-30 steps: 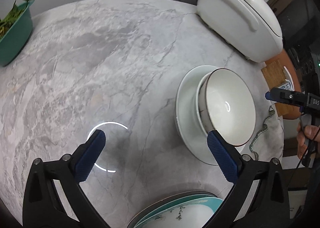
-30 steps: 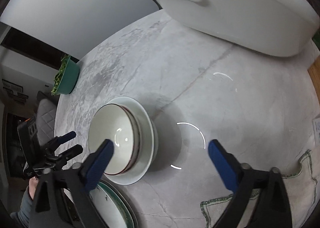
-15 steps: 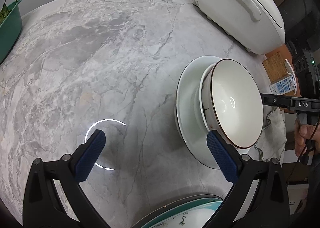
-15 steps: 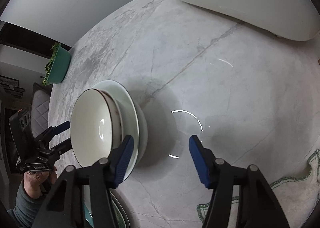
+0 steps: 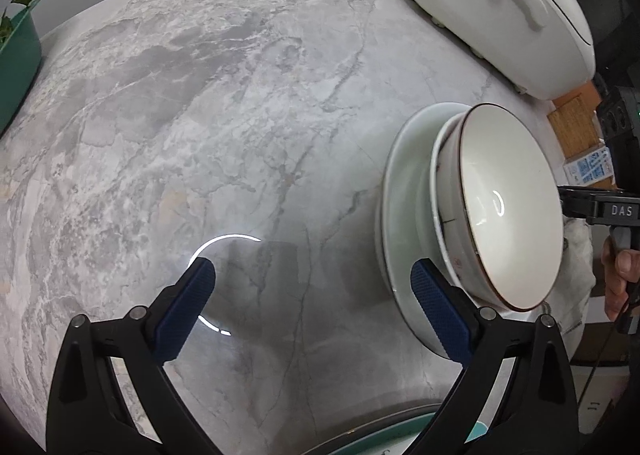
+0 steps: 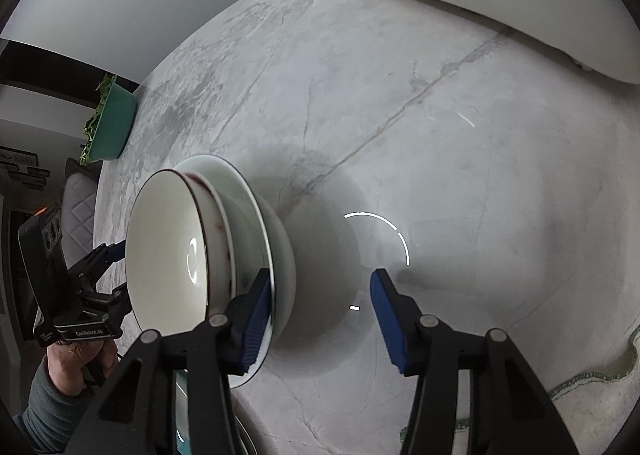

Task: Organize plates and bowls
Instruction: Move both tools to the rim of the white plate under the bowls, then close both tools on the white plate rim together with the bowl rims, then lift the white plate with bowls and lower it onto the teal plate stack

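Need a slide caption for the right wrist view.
Right gripper, jaws open, beside stacked bowls on the marble table.

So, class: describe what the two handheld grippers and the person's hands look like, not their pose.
Both the left gripper and right gripper have black linkage arms with silver rivets and blue textured fingers. The right one's body, seen from the left wrist camera, reads "DAS"; a thin black cable hangs below it. The person's left hand shows a grey sleeve.
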A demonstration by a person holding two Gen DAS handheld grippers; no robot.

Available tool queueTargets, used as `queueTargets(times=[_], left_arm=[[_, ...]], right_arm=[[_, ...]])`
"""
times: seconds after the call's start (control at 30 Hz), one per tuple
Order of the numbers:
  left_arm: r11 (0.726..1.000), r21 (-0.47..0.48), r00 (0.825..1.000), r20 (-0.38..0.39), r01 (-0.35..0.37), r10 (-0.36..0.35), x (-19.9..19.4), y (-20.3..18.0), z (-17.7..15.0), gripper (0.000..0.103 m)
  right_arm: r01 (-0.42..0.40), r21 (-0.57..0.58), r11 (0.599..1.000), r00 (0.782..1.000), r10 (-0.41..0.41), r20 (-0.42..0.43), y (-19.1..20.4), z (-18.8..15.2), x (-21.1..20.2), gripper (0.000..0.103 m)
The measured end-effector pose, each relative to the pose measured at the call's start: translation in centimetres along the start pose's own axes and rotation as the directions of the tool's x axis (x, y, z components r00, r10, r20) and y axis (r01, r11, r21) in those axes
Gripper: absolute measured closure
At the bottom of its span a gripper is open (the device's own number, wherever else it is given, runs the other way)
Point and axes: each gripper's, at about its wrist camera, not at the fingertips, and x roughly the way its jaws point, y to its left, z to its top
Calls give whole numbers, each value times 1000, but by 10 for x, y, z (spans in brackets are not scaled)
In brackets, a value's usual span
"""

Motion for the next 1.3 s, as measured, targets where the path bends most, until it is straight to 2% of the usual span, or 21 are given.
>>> queueTargets(times=[0.1,0.17,0.23,0.27,0.33,0.37,0.43,0.47,0.53,0.57,0.9,1.3], left_arm=[[1000,-10,1000,-21,14,-14,7,3,1,7],[999,-3,999,-20,48,-48,8,2,0,17],[997,4,997,-16,80,-80,9,-1,1,35],[996,5,996,-15,93,-93,10,-2,1,39],[992,10,992,-22,127,-126,13,-6,4,57],[990,14,990,-25,140,-140,14,-9,5,62],[986,25,986,-31,162,-161,15,-14,8,78],[985,28,985,-34,169,-168,17,-17,9,82],[983,29,983,-39,183,-182,17,-21,11,91],[984,30,983,-41,178,-176,17,-24,11,91],[985,-1,984,-29,175,-174,17,-23,9,93],[989,-33,989,-14,145,-146,3,-24,3,94]], right_arm=[[-11,-6,1000,1000,11,-11,0,1,5,53],[-34,-12,999,999,34,-22,2,0,10,59],[-44,-12,999,999,43,-21,3,-1,12,64],[-53,-11,999,998,52,-19,4,-1,13,66],[-65,-8,998,998,64,-26,4,-2,16,67],[-70,-6,997,997,70,-33,4,-2,17,67],[-80,-3,997,996,80,-37,4,-3,19,67],[-80,-3,997,996,80,-36,4,-4,19,67],[-91,-26,996,995,90,-37,8,-3,18,77],[-109,-33,993,993,108,-37,9,-4,17,86],[-40,-83,996,999,37,-32,23,-2,17,88],[-30,-107,994,999,26,-38,27,-4,16,90]])
